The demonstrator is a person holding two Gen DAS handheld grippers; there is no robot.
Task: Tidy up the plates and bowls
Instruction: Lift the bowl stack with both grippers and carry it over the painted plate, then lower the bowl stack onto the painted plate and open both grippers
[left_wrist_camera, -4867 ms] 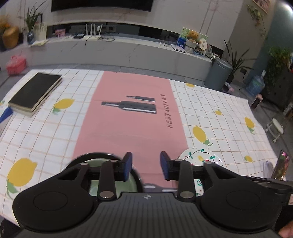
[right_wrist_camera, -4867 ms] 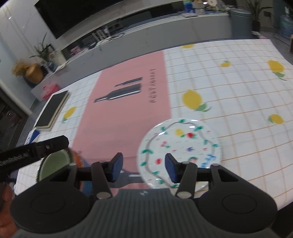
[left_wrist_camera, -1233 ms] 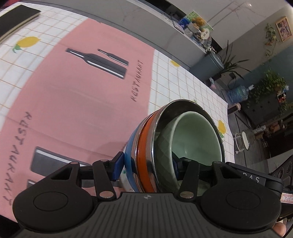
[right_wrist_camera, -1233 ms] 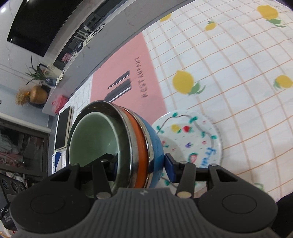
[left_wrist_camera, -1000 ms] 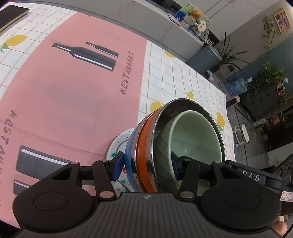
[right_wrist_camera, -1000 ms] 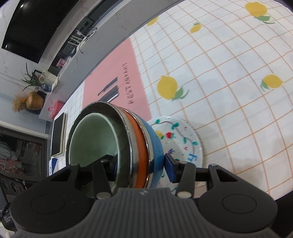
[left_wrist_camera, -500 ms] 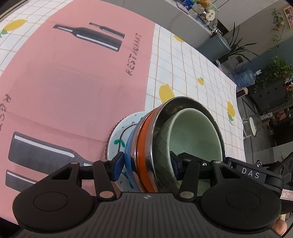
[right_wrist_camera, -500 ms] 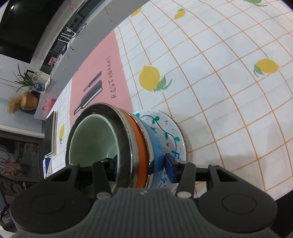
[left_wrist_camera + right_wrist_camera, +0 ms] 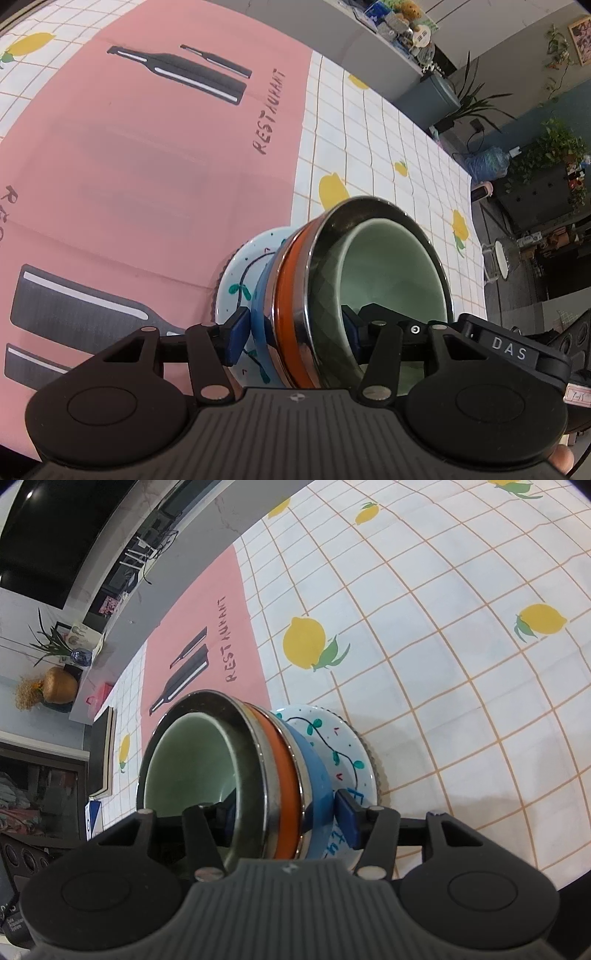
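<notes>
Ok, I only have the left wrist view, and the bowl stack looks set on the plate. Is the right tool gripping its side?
Observer: No. The right tool has just been opening its jaws. The bowl stack wall is between them, but the outer pad looks just off the blue bowl.
Operator: What's beside the plate on that side?
Observer: Only lemon-print tablecloth next to the plate rim.
Operator: Anything else on the table past the stack?
Observer: A dark book lies near the table edge, well apart from the stack.
</notes>
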